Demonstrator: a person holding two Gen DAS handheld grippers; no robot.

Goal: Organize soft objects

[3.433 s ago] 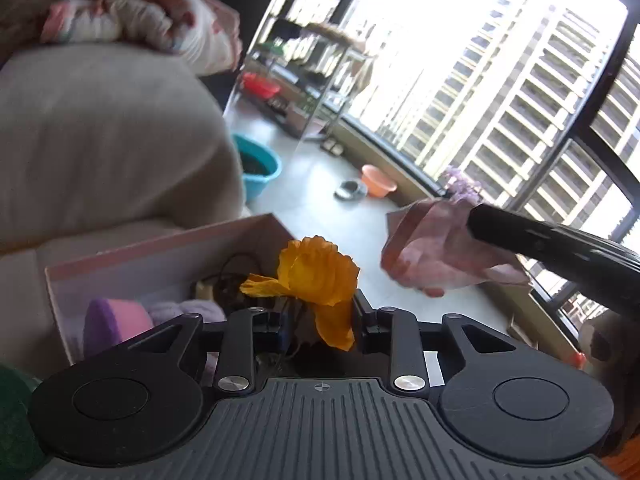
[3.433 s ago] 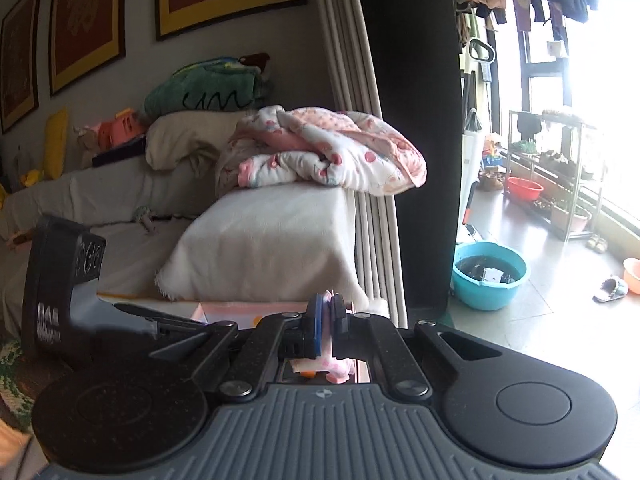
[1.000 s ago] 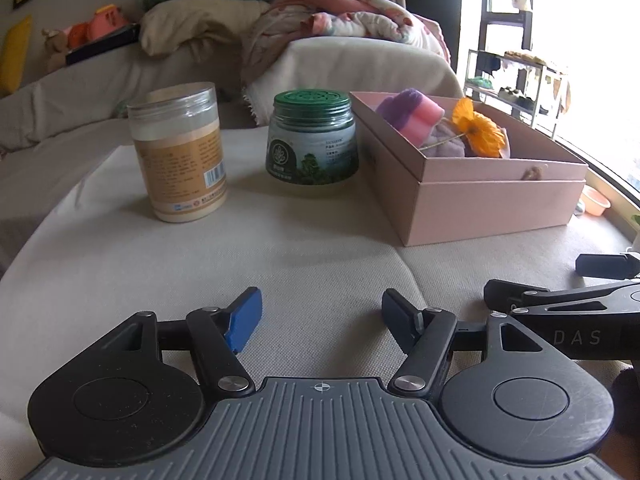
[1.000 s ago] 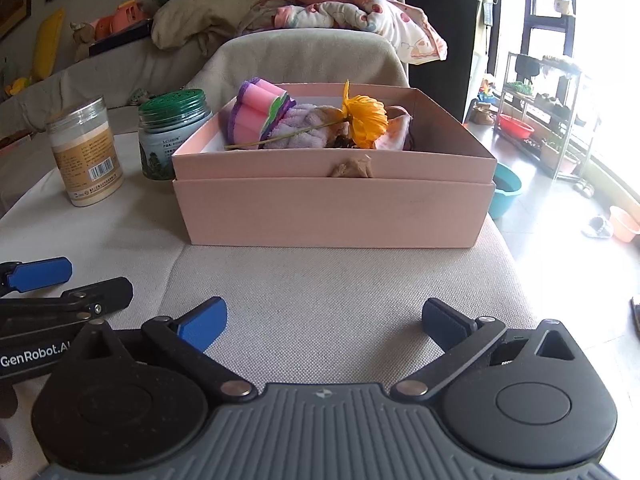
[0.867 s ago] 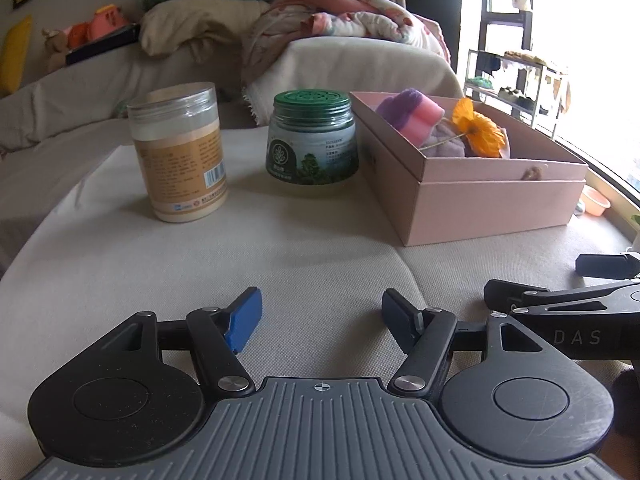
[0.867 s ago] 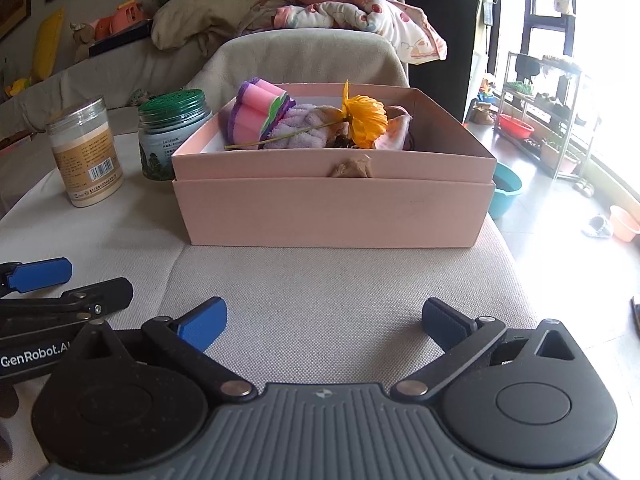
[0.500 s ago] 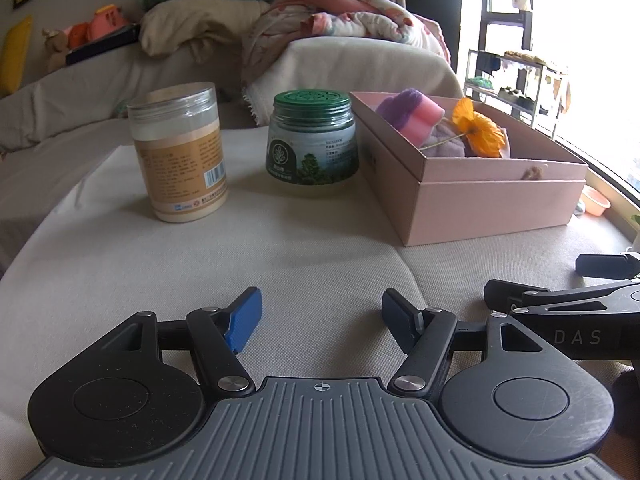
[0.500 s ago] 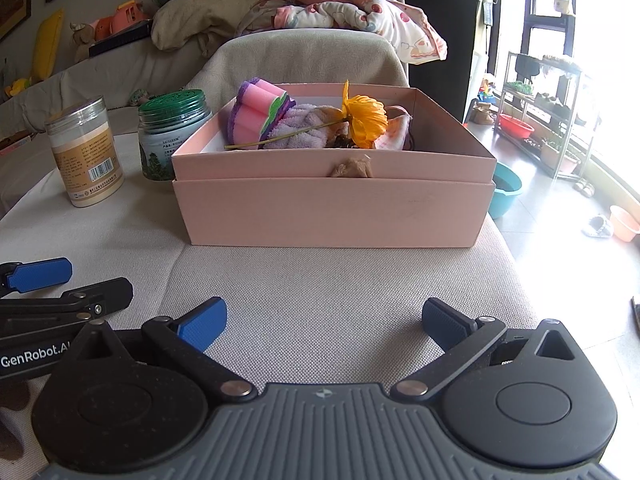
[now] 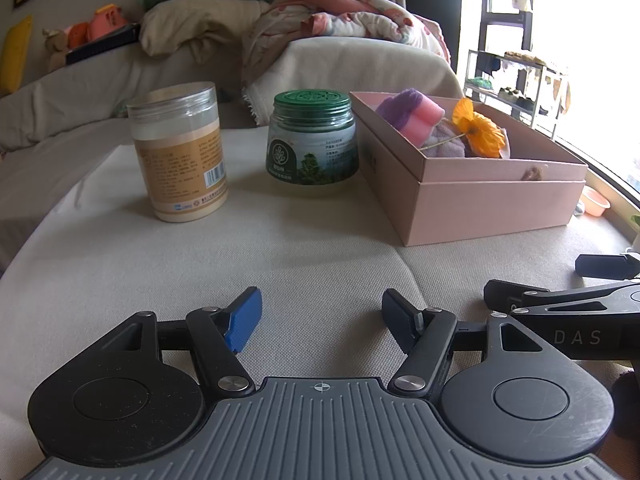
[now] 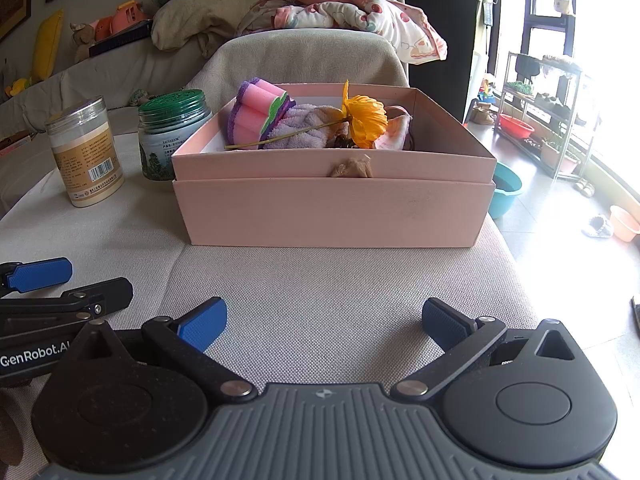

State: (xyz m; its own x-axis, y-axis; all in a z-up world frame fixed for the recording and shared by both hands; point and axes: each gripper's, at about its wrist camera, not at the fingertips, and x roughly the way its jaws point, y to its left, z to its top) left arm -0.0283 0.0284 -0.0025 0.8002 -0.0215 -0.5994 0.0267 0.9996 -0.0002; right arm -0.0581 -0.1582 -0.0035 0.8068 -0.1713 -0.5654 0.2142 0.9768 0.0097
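Note:
A pink box (image 10: 328,208) stands on the cloth-covered table, also in the left wrist view (image 9: 480,204). In it lie a pink and purple sponge (image 10: 256,110), a purple towel (image 10: 304,128), an orange flower (image 10: 366,118) and a pink soft piece (image 10: 394,132). My left gripper (image 9: 320,320) is open and empty, low over the table in front of the box. My right gripper (image 10: 324,322) is open and empty beside it, facing the box's front wall.
A tan jar (image 9: 180,152) and a green-lidded jar (image 9: 312,140) stand left of the box. A sofa with piled bedding (image 10: 340,8) is behind. The table's right edge (image 10: 516,264) drops to the floor, with a blue basin (image 10: 506,192) below.
Since 3.4 s ago both grippers have let go of their items, the orange flower now lies in the box, and both have drawn back low over the table. Nothing moved in the last second.

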